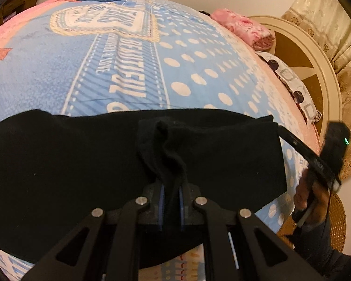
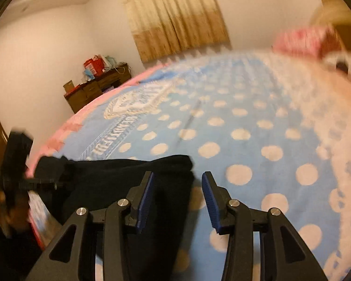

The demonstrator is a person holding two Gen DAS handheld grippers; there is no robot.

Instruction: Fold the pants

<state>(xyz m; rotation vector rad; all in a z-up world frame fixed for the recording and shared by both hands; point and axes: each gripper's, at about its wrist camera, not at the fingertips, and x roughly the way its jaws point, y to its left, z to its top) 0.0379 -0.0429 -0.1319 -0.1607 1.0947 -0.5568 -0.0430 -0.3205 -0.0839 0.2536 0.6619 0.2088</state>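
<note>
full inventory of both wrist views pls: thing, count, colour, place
pants: 1, black, spread across the near edge of the bed, a bunch of the cloth pinched up
bedspread: 1, light blue with cream dots and lettering, pink border, covering the bed
folded blanket: 1, pink floral, far right end of the bed by the headboard
pillow: 1, white with dark circles, beside the headboard
headboard: 1, cream and brown, right of the bed
curtains: tan patterned, on the far wall
wooden cabinet: 1, brown, far corner, red and blue clutter on top
left gripper: black with blue pads, shut on the pants
right gripper: black with blue pads, open, nothing between the pads, over the pants' right edge
</note>
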